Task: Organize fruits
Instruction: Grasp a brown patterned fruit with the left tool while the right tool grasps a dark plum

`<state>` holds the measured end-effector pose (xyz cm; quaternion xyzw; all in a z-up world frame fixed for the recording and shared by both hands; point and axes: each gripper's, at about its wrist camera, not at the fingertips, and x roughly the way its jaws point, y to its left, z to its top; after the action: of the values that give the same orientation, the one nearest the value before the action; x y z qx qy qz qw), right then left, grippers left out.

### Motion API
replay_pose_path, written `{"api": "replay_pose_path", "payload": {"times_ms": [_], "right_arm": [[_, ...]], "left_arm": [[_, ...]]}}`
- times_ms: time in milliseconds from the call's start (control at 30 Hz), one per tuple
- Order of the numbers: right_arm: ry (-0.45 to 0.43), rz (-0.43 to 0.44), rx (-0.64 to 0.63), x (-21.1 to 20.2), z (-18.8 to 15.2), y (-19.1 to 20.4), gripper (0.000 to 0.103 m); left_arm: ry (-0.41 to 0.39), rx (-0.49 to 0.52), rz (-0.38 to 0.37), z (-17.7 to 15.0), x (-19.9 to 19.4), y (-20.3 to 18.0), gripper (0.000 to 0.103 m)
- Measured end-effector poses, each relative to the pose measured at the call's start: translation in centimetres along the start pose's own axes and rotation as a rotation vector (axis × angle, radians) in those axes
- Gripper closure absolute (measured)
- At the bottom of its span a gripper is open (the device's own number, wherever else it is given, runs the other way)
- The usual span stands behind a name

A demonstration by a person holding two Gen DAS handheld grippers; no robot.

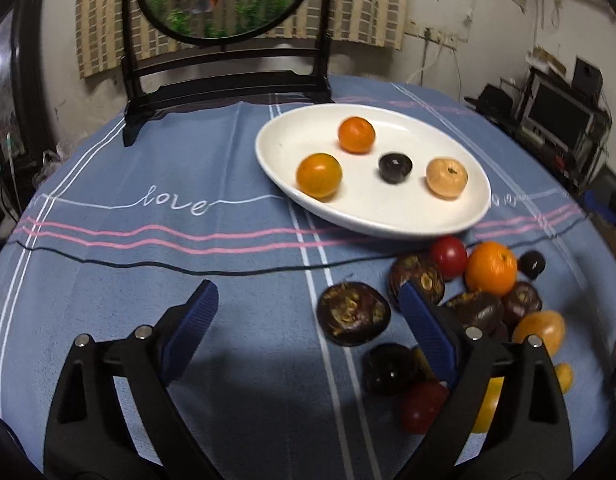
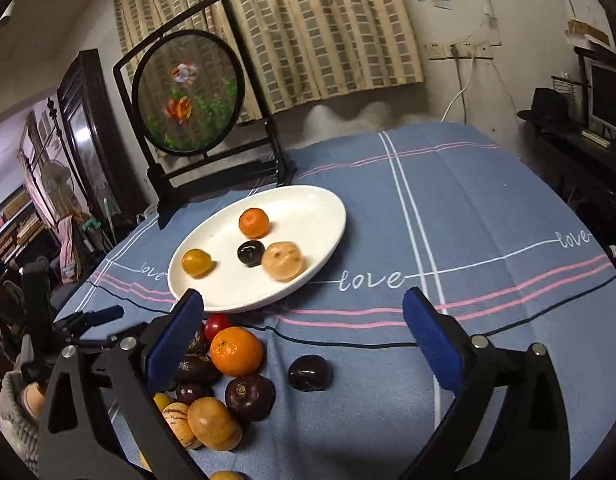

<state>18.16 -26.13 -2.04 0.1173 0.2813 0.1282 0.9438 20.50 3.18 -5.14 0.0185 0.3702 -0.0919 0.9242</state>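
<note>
The plate point(image 1: 371, 216) gleams, smooth glossy white, ceramic by the look of it. Under it the cloth point(image 1: 148, 264) is matt woven fabric, softly napped, with stitched stripes. The orange point(image 2: 236, 351) shows dimpled, slightly shiny peel. The dark fruit point(image 2: 310, 373) alone on the cloth is slick and polished; the flat one point(image 1: 353, 314) is rough and crusty on top. Left gripper point(image 1: 308, 312): matt black plastic arms, ribbed blue pads, bright metal pins. The screen frame point(image 2: 164, 184) looks like lacquered black wood, though blurred.
</note>
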Motion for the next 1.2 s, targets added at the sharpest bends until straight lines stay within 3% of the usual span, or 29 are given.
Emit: {"api": "replay_pose_path", "payload": {"times_ms": [200, 333, 433, 533, 633, 800, 967, 1200], "right_arm": [[0.042, -0.016, -0.005, 1.0, -0.2, -0.2, 0.003], [0.048, -0.010, -0.007, 1.1, -0.2, -0.1, 0.003], [0.054, -0.007, -0.009, 1.1, -0.3, -0.1, 0.003], [0.069, -0.016, -0.004, 1.4, -0.5, -0.3, 0.003], [0.085, -0.012, 0.000, 1.6, -0.6, -0.4, 0.003], [0.137, -0.020, -0.077, 1.7, -1.8, 0.4, 0.004], [0.223, -0.038, -0.190, 3.3, -3.5, 2.0, 0.028], [0.253, -0.054, -0.223, 4.3, -4.3, 2.2, 0.046]], "left_arm": [[0.078, 0.041, 0.020, -0.3, 1.6, -0.5, 0.009], [0.139, 0.027, 0.003, -0.2, 2.7, -0.1, 0.002], [0.126, 0.024, 0.041, 0.2, 2.9, 0.8, 0.002], [0.125, -0.034, 0.139, 0.3, 2.9, 2.7, 0.002], [0.130, -0.091, 0.100, 0.1, 2.8, 3.8, 0.003], [0.098, 0.061, 0.090, 0.0, 2.2, 0.6, 0.002], [0.117, 0.012, 0.075, 0.1, 2.6, 1.7, 0.002], [0.145, -0.047, 0.035, -0.1, 3.2, 2.5, 0.002]]}}
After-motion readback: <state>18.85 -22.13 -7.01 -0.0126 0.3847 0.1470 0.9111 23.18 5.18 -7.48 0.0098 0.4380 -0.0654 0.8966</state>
